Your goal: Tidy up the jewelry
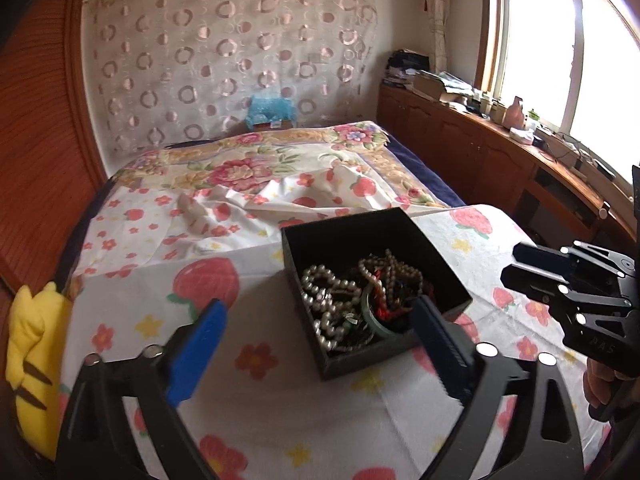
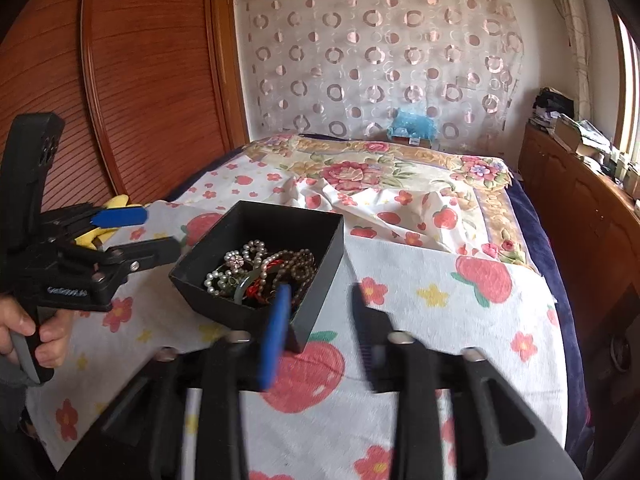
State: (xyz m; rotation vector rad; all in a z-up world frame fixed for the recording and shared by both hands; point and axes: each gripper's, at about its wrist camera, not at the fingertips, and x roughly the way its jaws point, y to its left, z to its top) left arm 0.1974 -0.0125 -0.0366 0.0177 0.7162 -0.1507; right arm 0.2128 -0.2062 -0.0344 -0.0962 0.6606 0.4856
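On the near end of the bed [image 1: 224, 184], atop a white cloth printed with strawberries and flowers [image 1: 280, 420], sits an open black box [image 1: 362, 236]. Its inside is a tangle of jewelry: a strand of pale pearls [image 1: 320, 300] lies along the left side, darker bead strings [image 1: 400, 276] are heaped toward the right, and a green bangle [image 1: 370, 314] with a bit of red cord rests near the front wall.

The left claw [image 1: 320, 356] has its jaws spread wide with nothing between the pads. From the left wrist view its blue finger stands over the cloth to the left of the box, while the other finger crosses the box's near right corner. From the right wrist view the same claw [image 2: 154, 234] points at the box's left wall, and a hand [image 2: 36, 336] grips its handle.

The right claw [image 2: 320, 328] stands partly apart and empty, its blurred blue finger just in front of the box's near corner and the dark finger over the cloth to the right.

A yellow plush toy [image 1: 30, 364] lies at the bed's left edge. Beyond the bed, a sheer curtain with circles [image 1: 228, 52] covers the far wall.
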